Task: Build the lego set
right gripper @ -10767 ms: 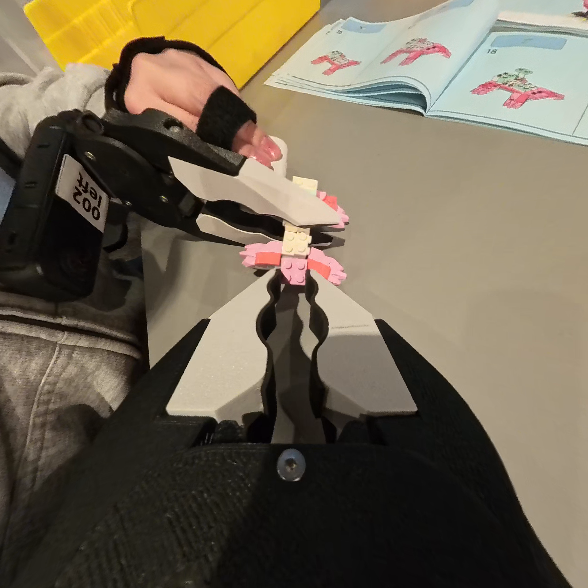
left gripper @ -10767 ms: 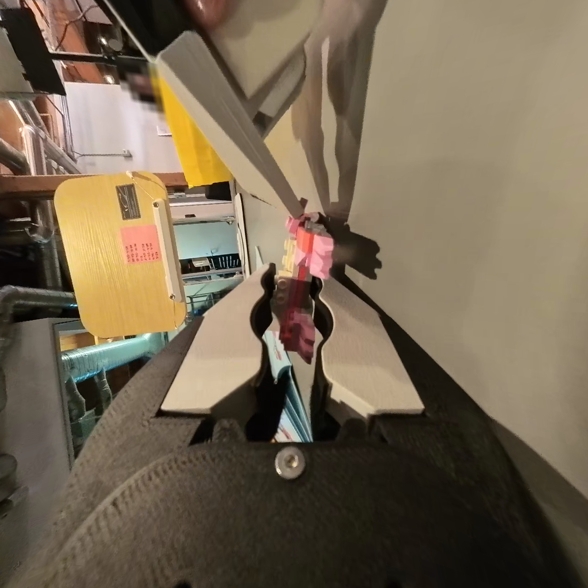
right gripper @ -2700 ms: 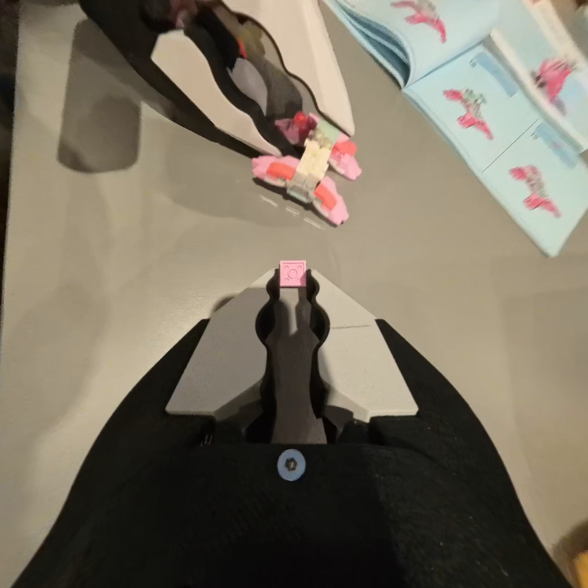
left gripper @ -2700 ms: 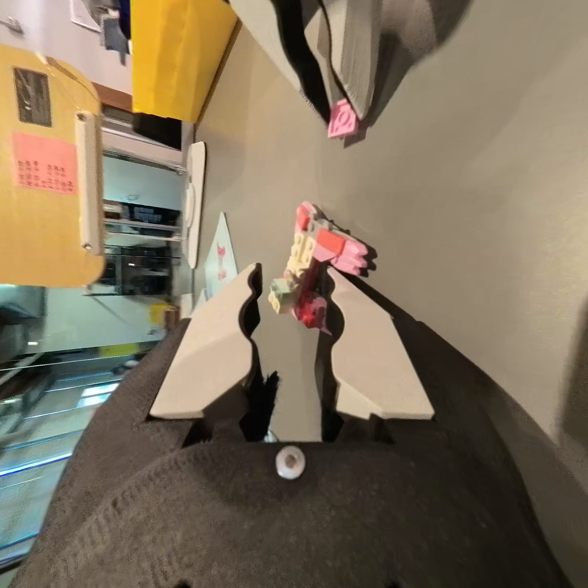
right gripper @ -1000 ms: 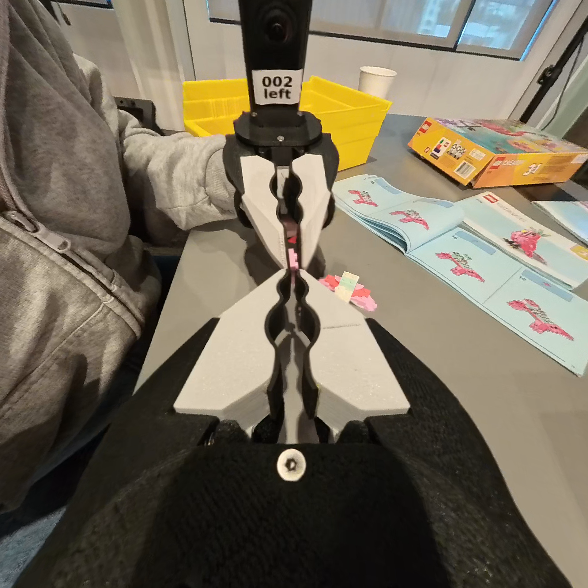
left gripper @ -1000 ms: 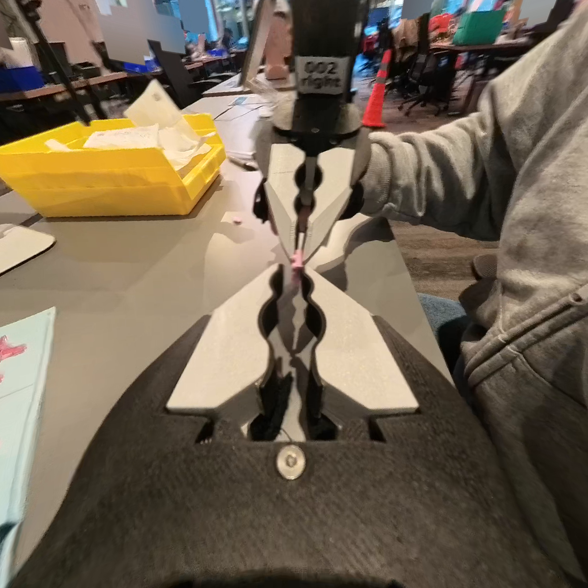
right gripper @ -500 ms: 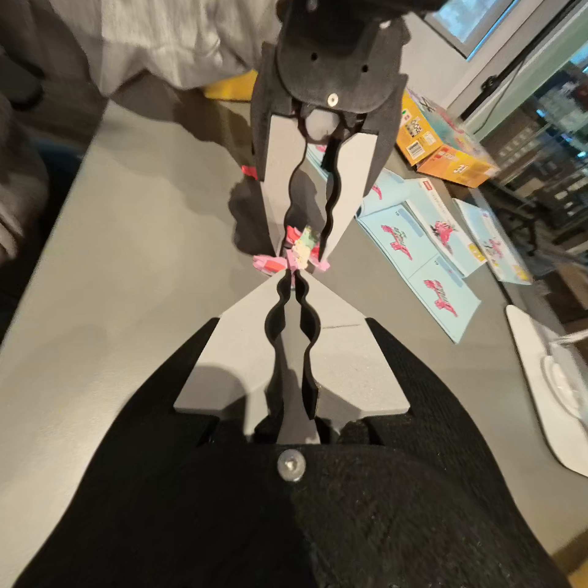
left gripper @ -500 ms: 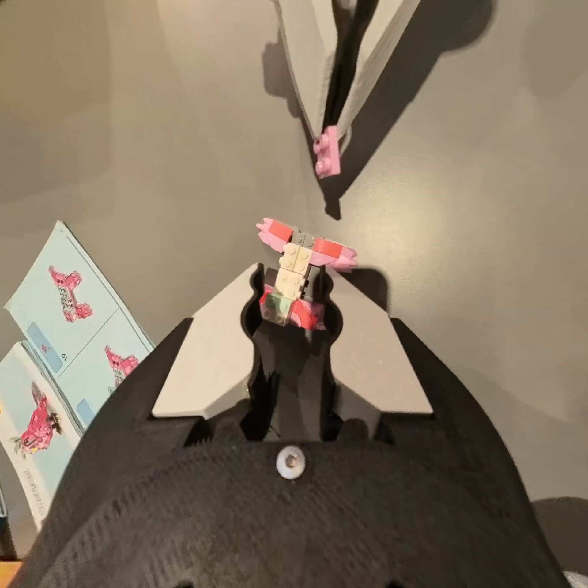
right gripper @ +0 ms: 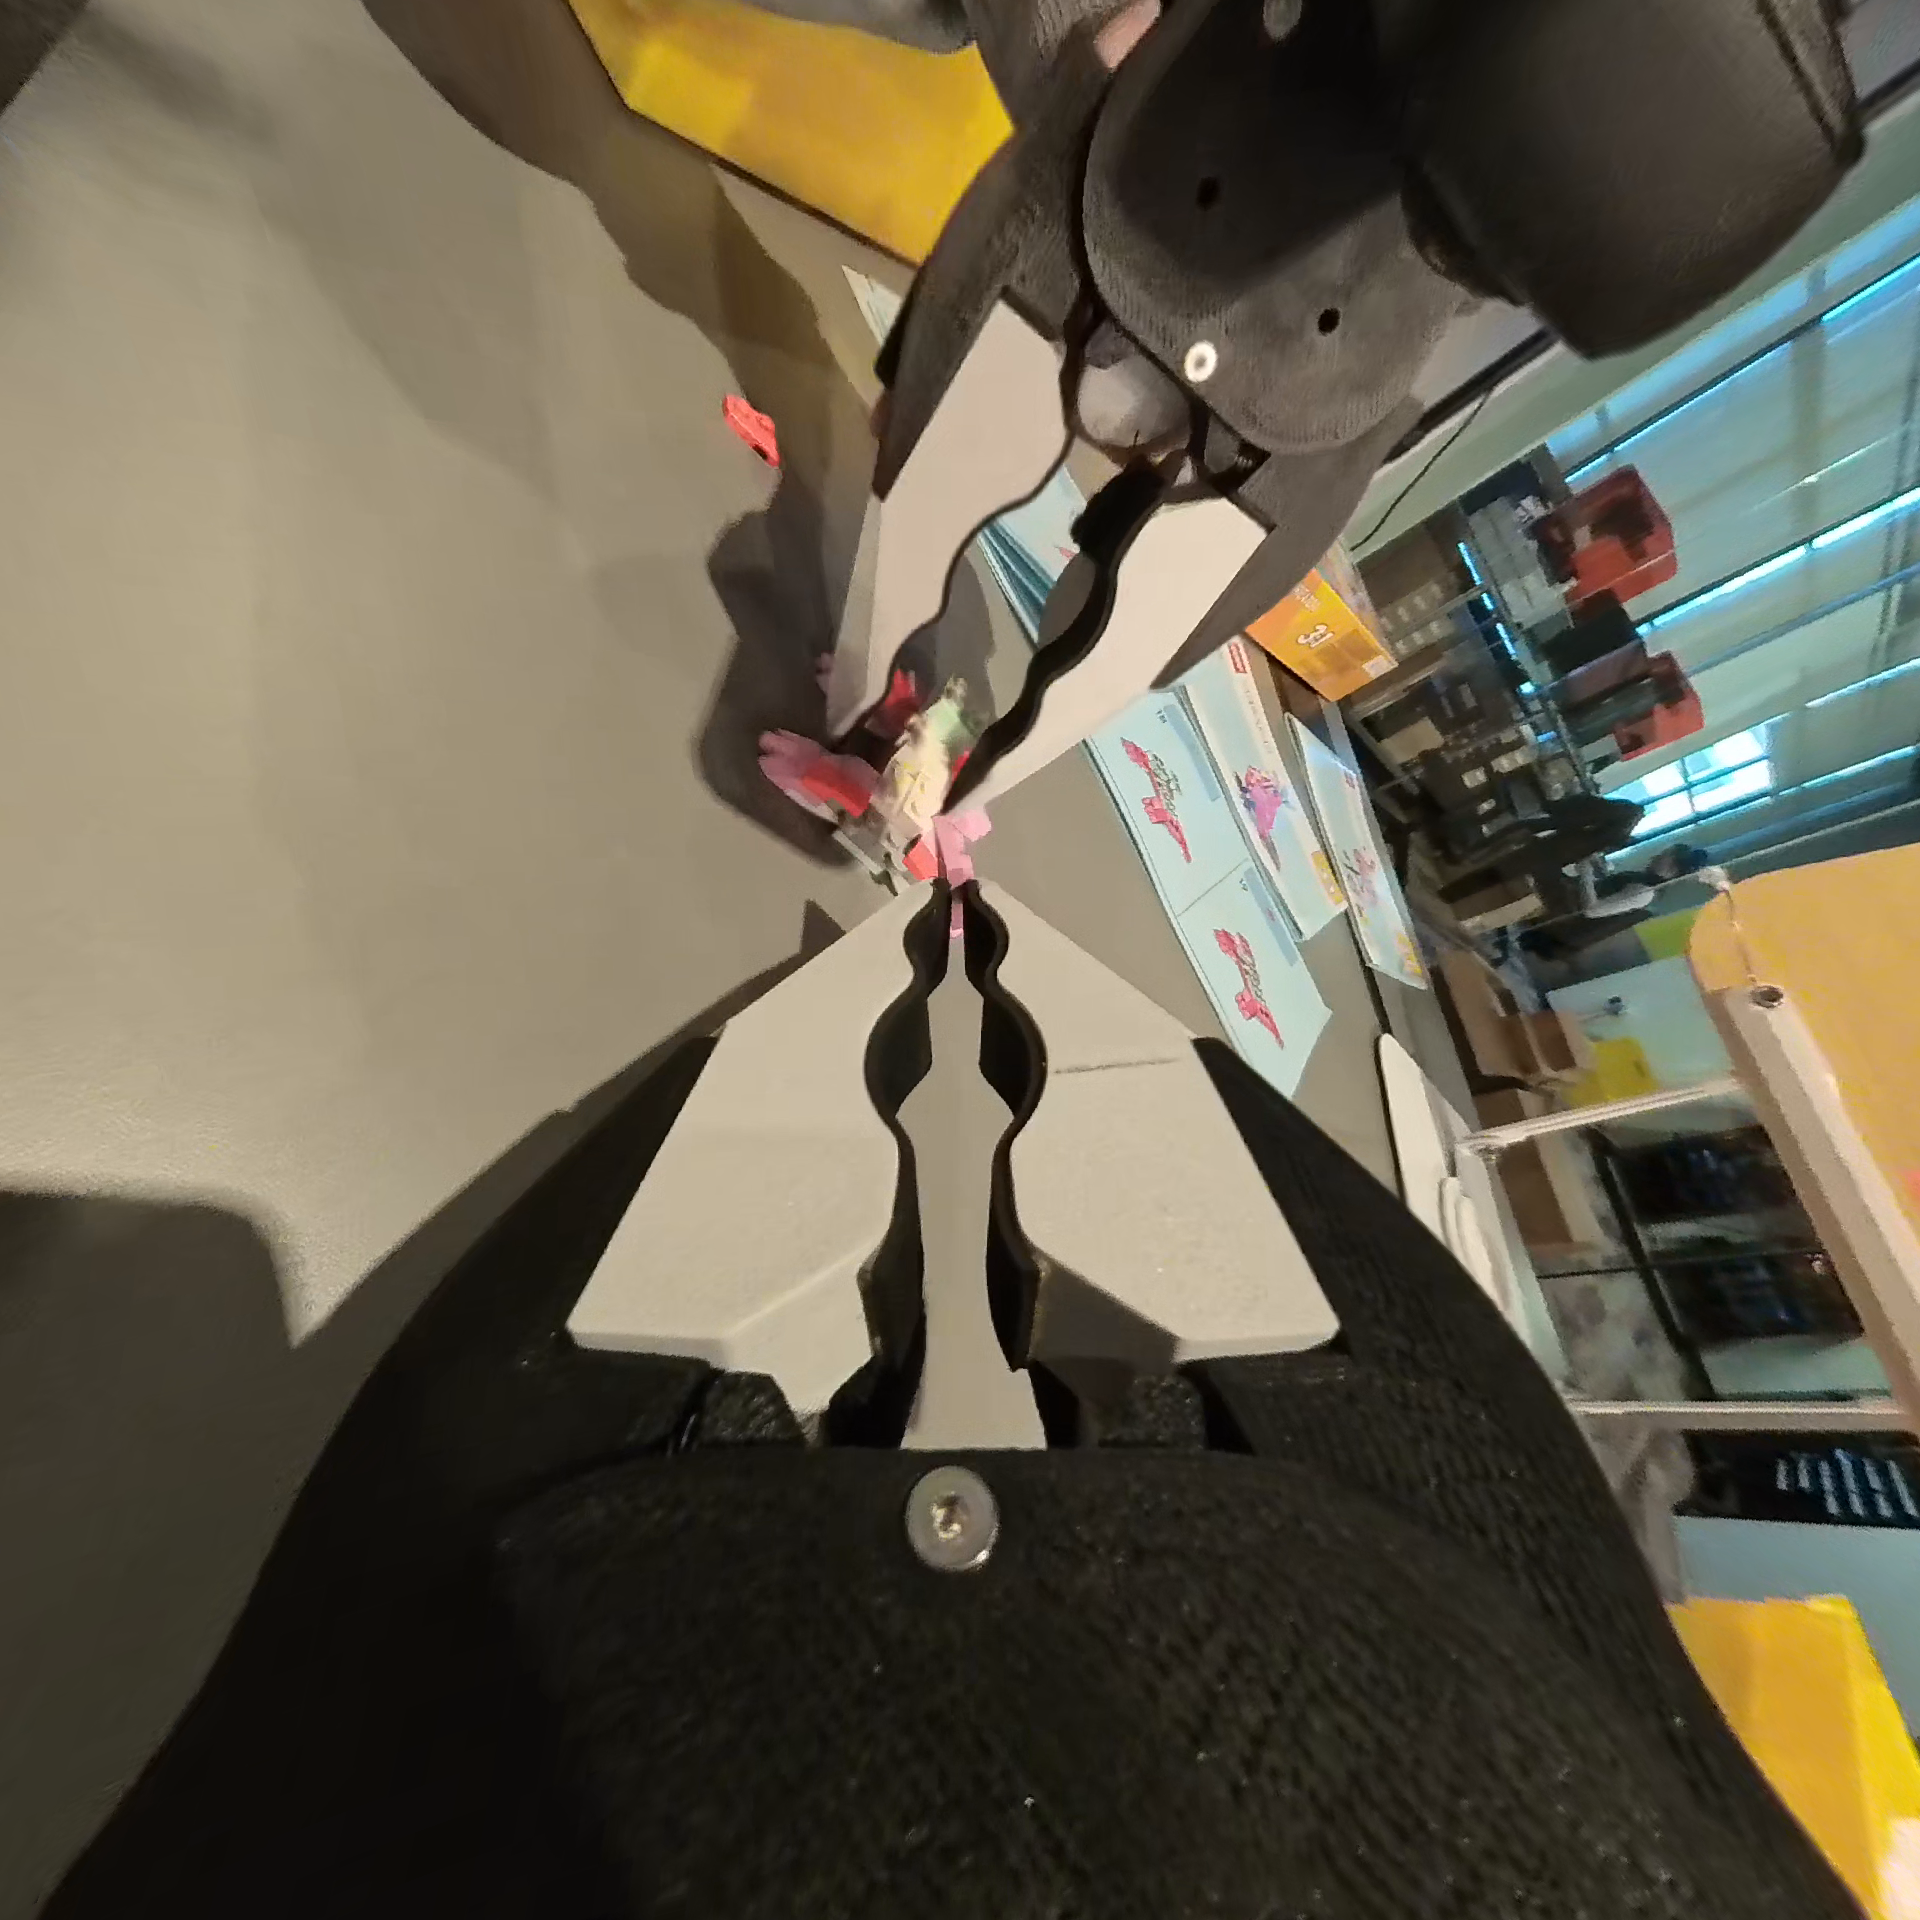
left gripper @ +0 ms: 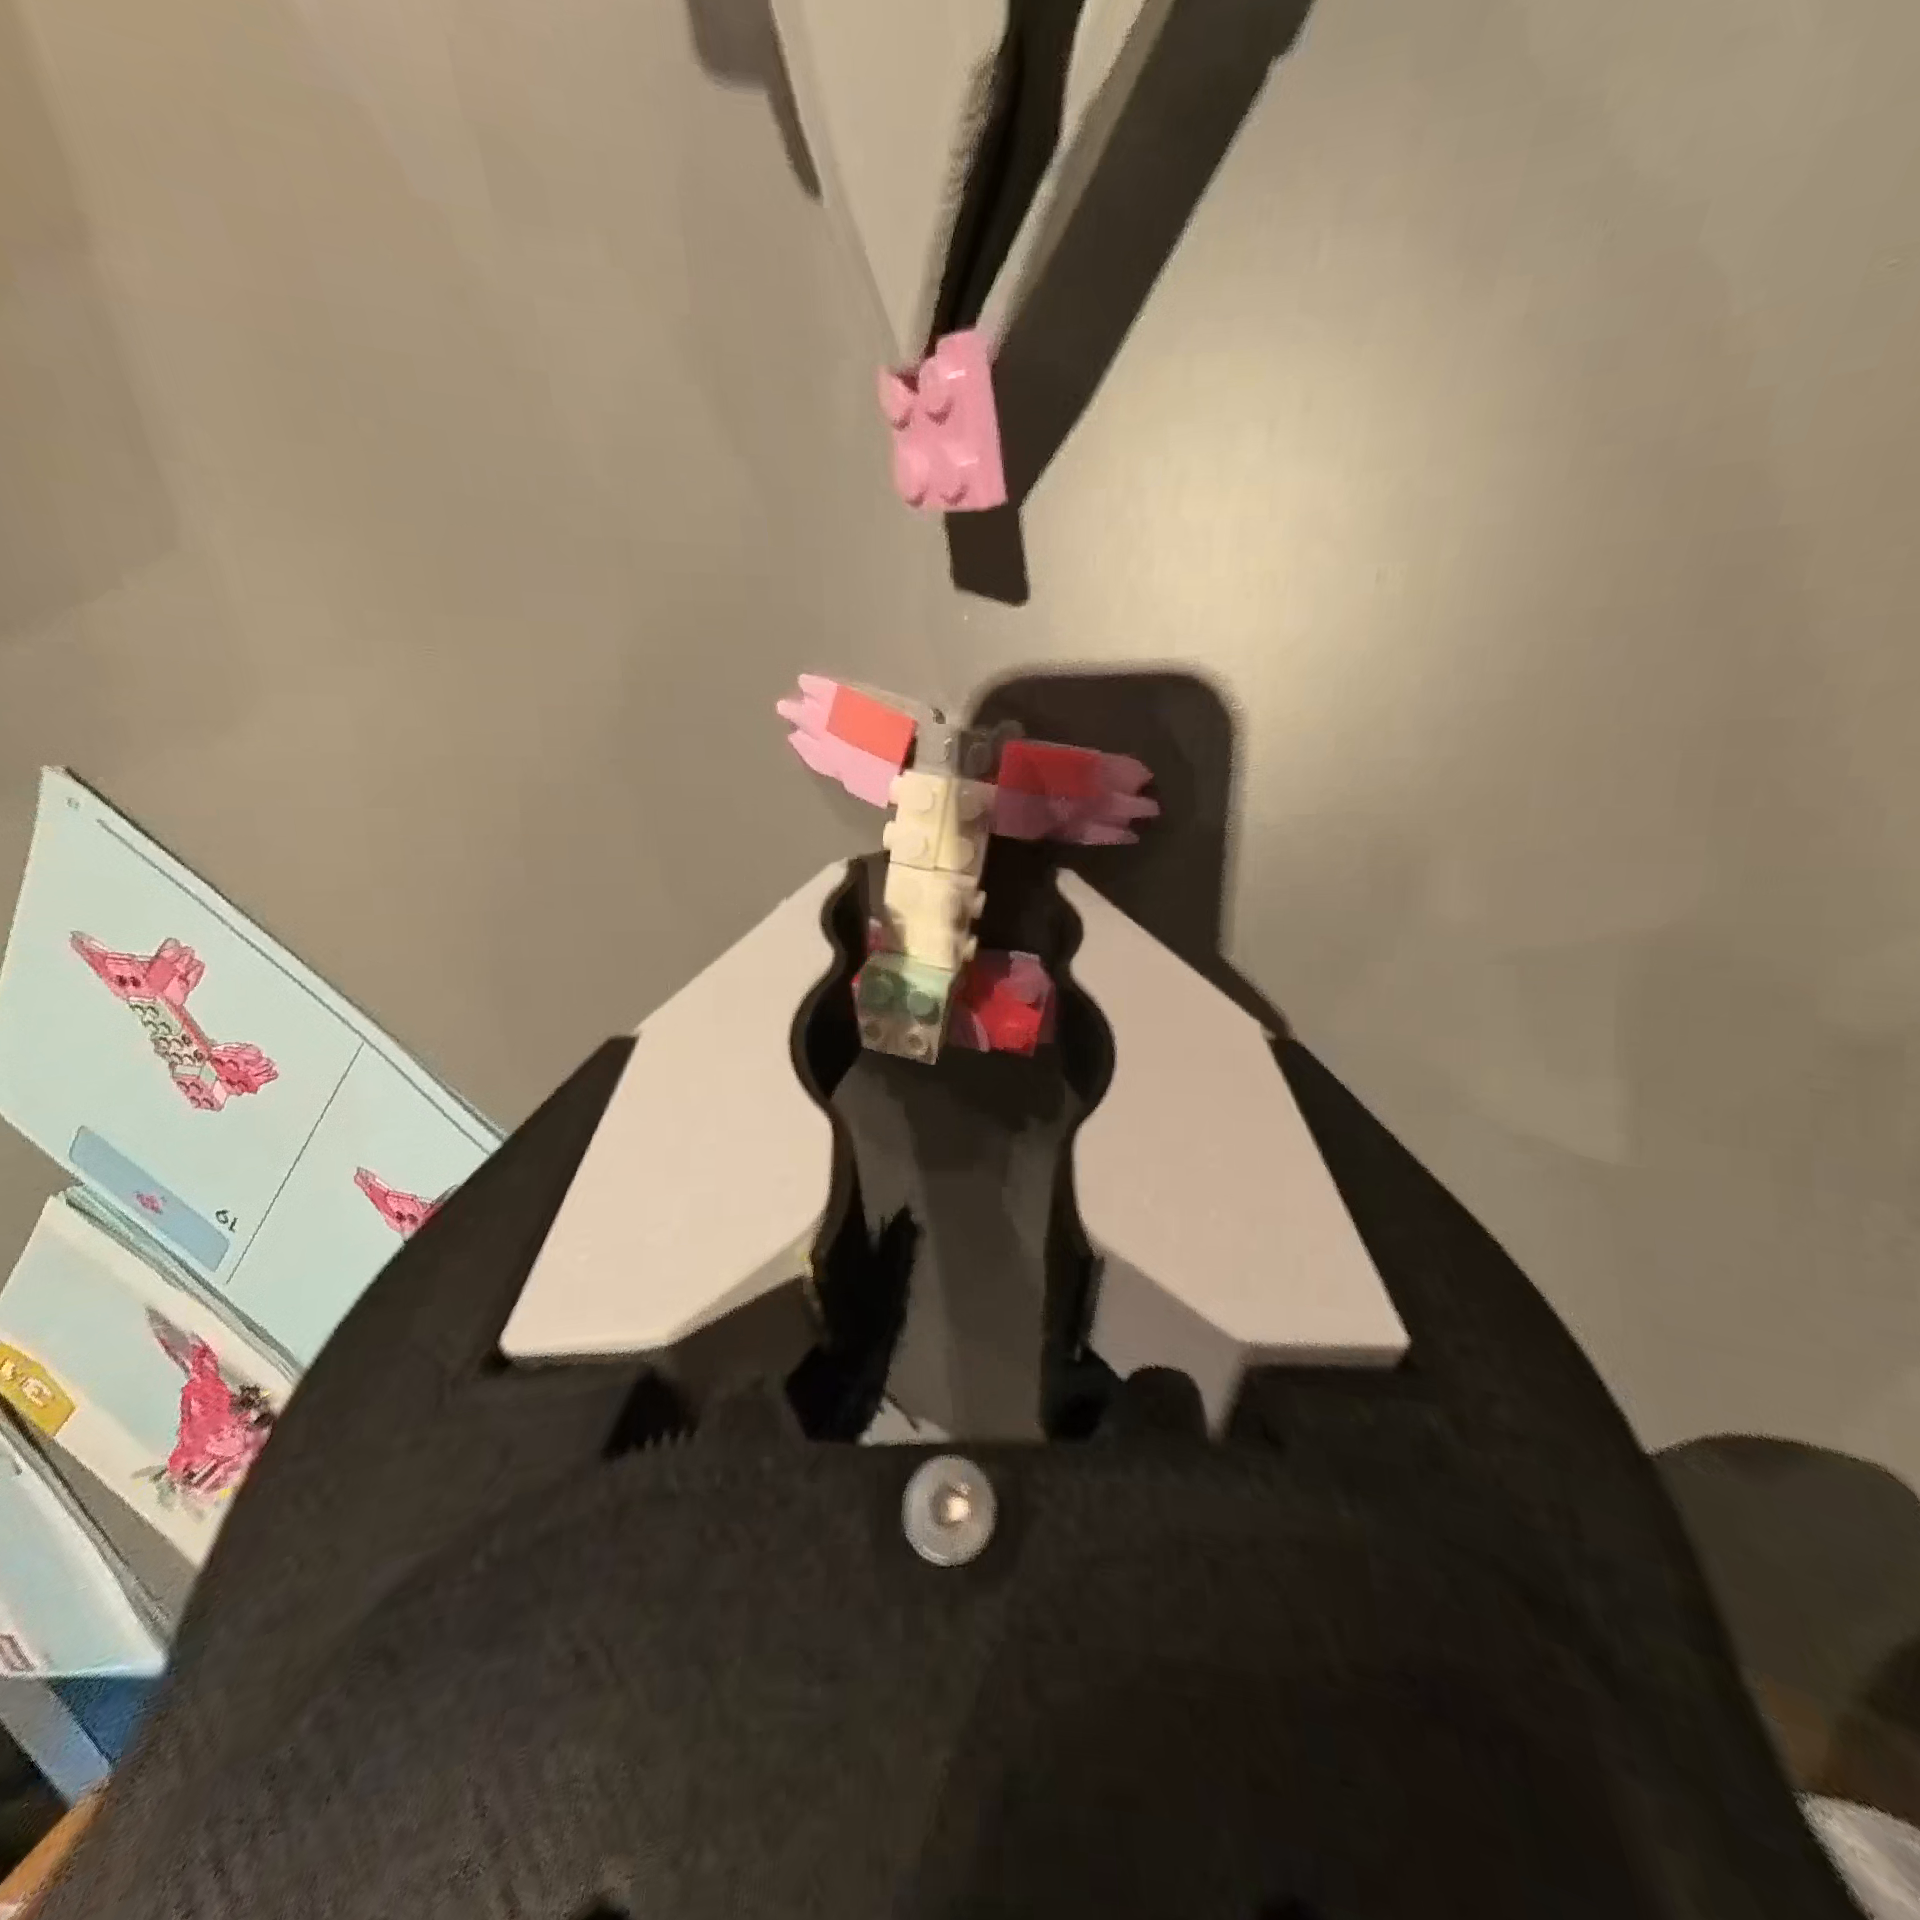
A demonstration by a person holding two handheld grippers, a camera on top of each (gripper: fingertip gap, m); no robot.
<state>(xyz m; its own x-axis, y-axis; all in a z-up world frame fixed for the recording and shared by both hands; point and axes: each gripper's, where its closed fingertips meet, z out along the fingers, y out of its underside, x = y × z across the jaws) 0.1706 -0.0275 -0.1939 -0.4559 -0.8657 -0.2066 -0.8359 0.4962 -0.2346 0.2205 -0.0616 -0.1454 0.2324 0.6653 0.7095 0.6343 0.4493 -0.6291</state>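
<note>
A small lego model [left gripper: 940, 831] with pink and red wings, a cream body and a green block sits between the fingers of my left gripper [left gripper: 951, 883], just over the grey table [left gripper: 416, 416]. The jaws stand partly closed against its rear end. My right gripper [left gripper: 956, 353] comes in from the top, shut on a pink plate [left gripper: 940, 436] a short way from the model's front. In the right wrist view my right gripper [right gripper: 951, 899] holds the plate [right gripper: 954, 914] edge-on, almost touching the model [right gripper: 904, 769], with the left gripper [right gripper: 904, 764] around it.
Open light-blue instruction booklets [left gripper: 208, 1039] lie to the left, also in the right wrist view [right gripper: 1195, 821]. A yellow bin [right gripper: 810, 104], a loose red piece [right gripper: 750, 424], an orange lego box [right gripper: 1314, 634] and a white flat object [right gripper: 1423, 1122] are on the table. My hands' fingertips stand some 8 centimetres from each other. My left gripper is the nearer one to the loose red piece [right gripper: 750, 424]: about 10 centimetres, against 15 centimetres.
The right gripper has brought the pink plate closer to the model's front and turned it flatter toward the left camera. The left gripper still holds the model.
</note>
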